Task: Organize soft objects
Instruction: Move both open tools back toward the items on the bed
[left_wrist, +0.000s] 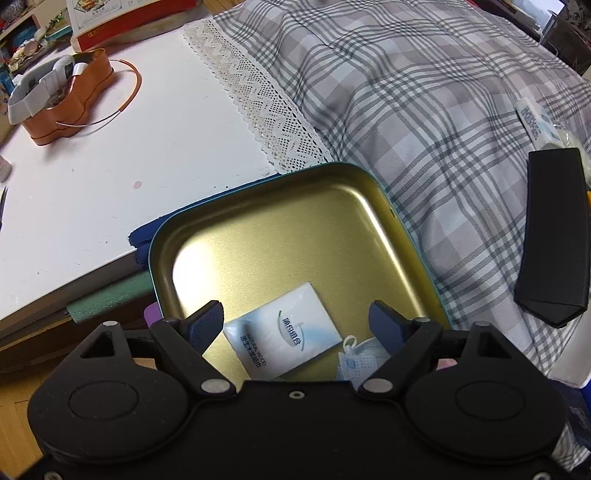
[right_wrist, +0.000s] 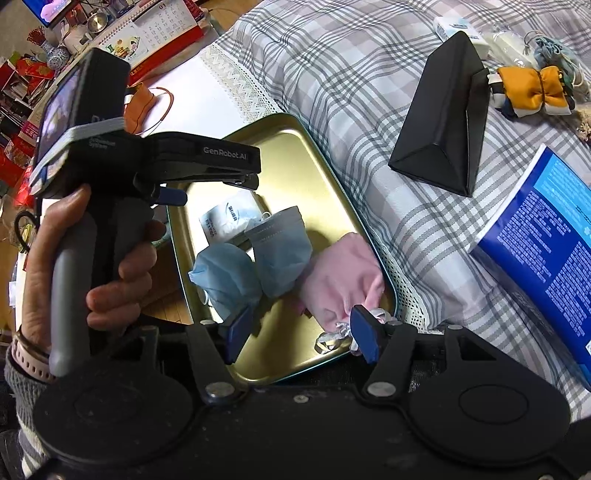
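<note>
A gold metal tray (left_wrist: 266, 218) with a teal rim lies on the plaid cloth; it also shows in the right wrist view (right_wrist: 295, 162). In it lie a white tissue pack (left_wrist: 282, 332), blue face masks (right_wrist: 258, 262) and a pink pouch (right_wrist: 343, 280) with a silver ribbon (right_wrist: 334, 334). My left gripper (left_wrist: 297, 325) is open and empty just above the tissue pack. My right gripper (right_wrist: 301, 334) is open and empty over the tray's near end, next to the pouch. On the cloth at the far right lies a yellow fabric bow (right_wrist: 532, 86).
A black triangular case (right_wrist: 447, 122) lies on the plaid cloth right of the tray. A blue box (right_wrist: 546, 251) lies at the right. A copper tin (left_wrist: 70, 103) with white straps stands on the white table (left_wrist: 110, 184). A tissue pack (left_wrist: 535, 122) lies far right.
</note>
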